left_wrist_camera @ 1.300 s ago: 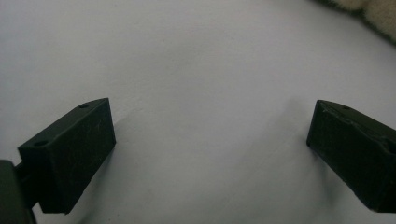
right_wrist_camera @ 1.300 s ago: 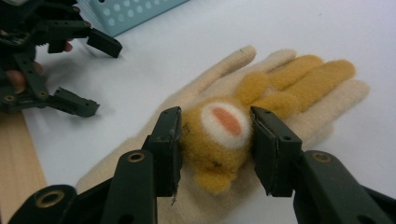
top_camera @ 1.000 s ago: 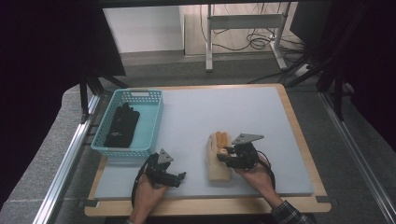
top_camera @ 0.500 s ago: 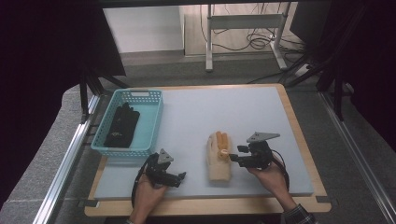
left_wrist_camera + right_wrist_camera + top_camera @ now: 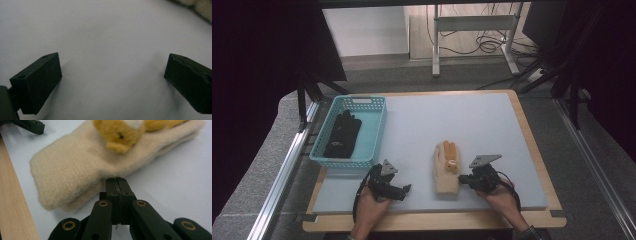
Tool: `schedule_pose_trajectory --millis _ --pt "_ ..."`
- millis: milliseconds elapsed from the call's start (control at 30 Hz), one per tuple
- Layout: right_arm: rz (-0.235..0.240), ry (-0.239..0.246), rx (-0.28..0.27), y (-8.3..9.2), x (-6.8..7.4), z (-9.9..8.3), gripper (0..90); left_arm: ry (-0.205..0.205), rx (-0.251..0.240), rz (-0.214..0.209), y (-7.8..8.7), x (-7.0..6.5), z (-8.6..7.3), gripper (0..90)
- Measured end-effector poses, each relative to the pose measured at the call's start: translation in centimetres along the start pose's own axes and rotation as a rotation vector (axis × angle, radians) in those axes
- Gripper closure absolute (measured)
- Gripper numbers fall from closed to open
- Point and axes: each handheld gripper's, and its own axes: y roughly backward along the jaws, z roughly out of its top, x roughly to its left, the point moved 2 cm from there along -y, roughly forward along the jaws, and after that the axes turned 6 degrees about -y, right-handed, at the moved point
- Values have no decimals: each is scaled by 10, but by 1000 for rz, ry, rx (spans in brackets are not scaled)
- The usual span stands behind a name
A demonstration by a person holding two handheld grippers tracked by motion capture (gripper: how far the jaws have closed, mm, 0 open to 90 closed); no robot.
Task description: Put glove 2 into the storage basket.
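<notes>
The right gripper [image 5: 116, 181] drew back toward the cream glove [image 5: 75, 167] from the spot further right where it had been. Its jaws, standing apart earlier, closed flat together with nothing between them, tips at the glove's edge.

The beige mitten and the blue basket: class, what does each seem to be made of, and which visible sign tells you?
The beige mitten looks like soft fleece or plush, matte: its surface is fuzzy and its edges thick and rounded. The blue basket looks like moulded plastic with a slight sheen: its walls are a regular lattice of small holes. Neither material can be confirmed by look alone.
</notes>
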Motion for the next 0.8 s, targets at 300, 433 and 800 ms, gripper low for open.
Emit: schedule_pose_trajectory --millis 300,433,800 --pt "28 28 -10 -18 15 6 880 0 0 0 0 0 0 13" --pt "38 46 -13 -29 23 14 878 0 0 0 0 0 0 13" --pt "39 78 -27 -53 39 31 871 0 0 0 0 0 0 13"
